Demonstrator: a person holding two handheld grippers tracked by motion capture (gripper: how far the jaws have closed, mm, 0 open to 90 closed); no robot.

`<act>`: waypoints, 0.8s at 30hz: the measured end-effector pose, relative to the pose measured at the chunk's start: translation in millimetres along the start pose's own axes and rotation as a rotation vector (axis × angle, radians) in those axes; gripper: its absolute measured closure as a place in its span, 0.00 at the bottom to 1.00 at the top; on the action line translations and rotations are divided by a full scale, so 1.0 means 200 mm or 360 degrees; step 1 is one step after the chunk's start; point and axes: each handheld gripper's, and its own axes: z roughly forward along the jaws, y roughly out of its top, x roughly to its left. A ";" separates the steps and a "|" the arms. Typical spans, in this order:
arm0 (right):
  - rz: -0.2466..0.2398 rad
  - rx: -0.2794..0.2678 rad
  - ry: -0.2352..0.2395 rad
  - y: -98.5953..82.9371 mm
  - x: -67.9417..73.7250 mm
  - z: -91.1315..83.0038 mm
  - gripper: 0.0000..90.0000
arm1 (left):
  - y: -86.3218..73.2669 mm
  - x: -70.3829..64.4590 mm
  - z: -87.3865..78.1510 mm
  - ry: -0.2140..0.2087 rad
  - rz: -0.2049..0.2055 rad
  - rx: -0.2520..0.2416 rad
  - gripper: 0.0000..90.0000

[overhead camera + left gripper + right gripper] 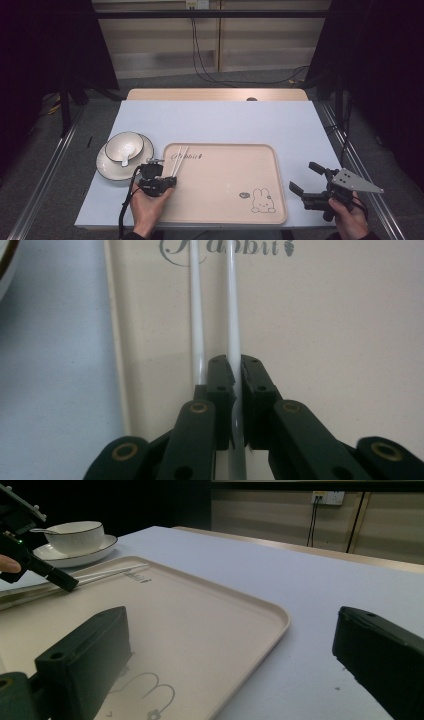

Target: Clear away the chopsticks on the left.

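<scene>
The tray [225,200] carries a line-drawn rabbit near its front right corner, and by its far left corner a grey script word that seems to read "Rabbit", its first letters crossed by the chopsticks [232,315]. The left gripper [235,371] is clamped narrow on one chopstick, the right-hand one in the left gripper view; the other lies just beside it, outside the jaws. Both are thin, white and glossy, lying near the tray's left rim and pointing away from the person. The right gripper [306,178] hangs off the tray's right edge, jaws wide with nothing between them. Farther left, a white dark-rimmed bowl [124,146] with a spoon [125,159] sits on a saucer [111,169] on the table [225,120]
</scene>
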 end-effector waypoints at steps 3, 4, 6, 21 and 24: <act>0.0001 0.0000 0.0000 0.00 0.00 0.00 0.02 | 0.00 -0.01 0.00 0.0019 0.0023 0.0000 0.94; 0.0004 0.0001 0.0001 0.00 0.00 0.00 0.02 | 0.00 -0.01 0.00 0.0029 0.0032 -0.0013 0.94; 0.0005 -0.0003 0.0010 0.00 0.01 0.00 0.02 | -0.01 -0.01 0.00 0.0025 0.0029 -0.0015 0.93; 0.0003 -0.0005 0.0011 0.00 0.00 0.00 0.02 | 0.00 0.00 0.00 -0.0070 0.0067 -0.0006 0.84; -0.0003 -0.0006 0.0011 0.00 0.00 0.00 0.02 | 0.00 0.01 -0.01 -0.0093 0.0079 -0.0026 0.87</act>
